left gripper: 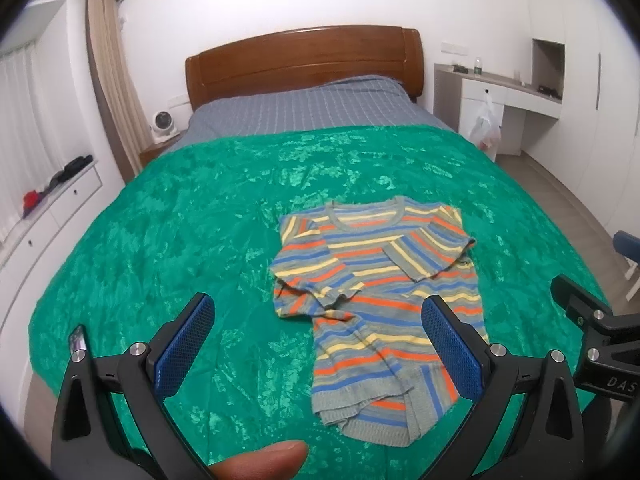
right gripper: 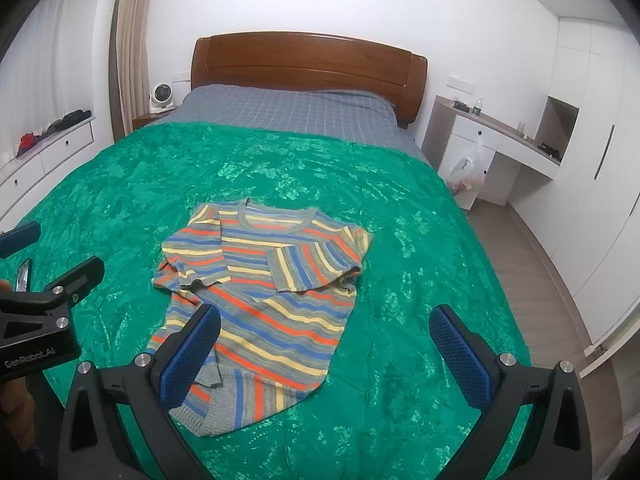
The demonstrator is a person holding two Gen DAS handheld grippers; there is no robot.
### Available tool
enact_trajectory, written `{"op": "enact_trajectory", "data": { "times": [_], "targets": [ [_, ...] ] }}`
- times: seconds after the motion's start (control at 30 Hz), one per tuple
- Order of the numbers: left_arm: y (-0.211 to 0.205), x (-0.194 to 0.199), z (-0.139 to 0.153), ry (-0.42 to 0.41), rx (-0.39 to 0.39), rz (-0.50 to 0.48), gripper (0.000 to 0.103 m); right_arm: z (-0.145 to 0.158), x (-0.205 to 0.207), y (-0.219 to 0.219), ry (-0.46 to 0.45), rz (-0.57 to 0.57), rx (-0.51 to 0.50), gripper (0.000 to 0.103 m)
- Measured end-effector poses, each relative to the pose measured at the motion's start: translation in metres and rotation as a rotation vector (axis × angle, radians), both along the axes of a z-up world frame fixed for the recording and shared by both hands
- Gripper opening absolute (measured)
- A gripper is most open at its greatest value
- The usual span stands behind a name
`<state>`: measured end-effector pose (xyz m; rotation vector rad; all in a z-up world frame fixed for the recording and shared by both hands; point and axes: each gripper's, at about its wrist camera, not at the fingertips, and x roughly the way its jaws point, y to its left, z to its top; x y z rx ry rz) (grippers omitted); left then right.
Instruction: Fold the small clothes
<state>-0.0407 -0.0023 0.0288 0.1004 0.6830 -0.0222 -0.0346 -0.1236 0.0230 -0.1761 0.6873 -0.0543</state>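
A small striped sweater (left gripper: 376, 280), in grey, blue, orange and yellow, lies flat on the green bedspread (left gripper: 180, 240) with both sleeves folded in across its chest. It also shows in the right wrist view (right gripper: 264, 288). My left gripper (left gripper: 320, 320) is open and empty, held above the bedspread at the sweater's lower left. My right gripper (right gripper: 324, 332) is open and empty, held above the sweater's lower right part. The right gripper's body shows at the right edge of the left wrist view (left gripper: 600, 332).
The bed has a wooden headboard (left gripper: 304, 60) and a grey checked sheet (left gripper: 312, 108). White drawers (left gripper: 44, 220) run along the left wall. A desk (right gripper: 500, 136) with a hanging plastic bag (right gripper: 468, 172) stands at the right. A small object (left gripper: 78, 340) lies on the bedspread at the left.
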Motion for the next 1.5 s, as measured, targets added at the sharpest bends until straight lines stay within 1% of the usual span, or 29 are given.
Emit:
{"op": "enact_trajectory", "data": {
  "times": [0.2, 0.33, 0.63, 0.8, 1.37, 1.5],
  "targets": [
    [0.005, -0.001, -0.004, 0.027, -0.015, 0.003, 0.103, -0.001, -0.003, 0.001, 0.0, -0.015, -0.015, 0.103],
    [0.002, -0.003, -0.007, 0.045, -0.01, -0.001, 0.103, -0.001, -0.006, 0.0, -0.006, -0.025, -0.035, 0.103],
    [-0.004, -0.006, -0.007, 0.059, -0.009, -0.018, 0.103, 0.001, -0.009, -0.005, -0.015, -0.032, -0.046, 0.103],
    [-0.004, -0.006, -0.006, 0.058, -0.009, -0.018, 0.103, 0.004, -0.011, -0.004, -0.027, -0.044, -0.079, 0.103],
    [-0.009, -0.013, -0.002, 0.04, 0.012, -0.019, 0.103, 0.011, -0.016, 0.001, -0.064, -0.058, -0.116, 0.103],
    [-0.009, -0.013, -0.002, 0.049, 0.004, -0.023, 0.103, 0.011, -0.016, 0.0, -0.068, -0.062, -0.116, 0.103]
  ]
}}
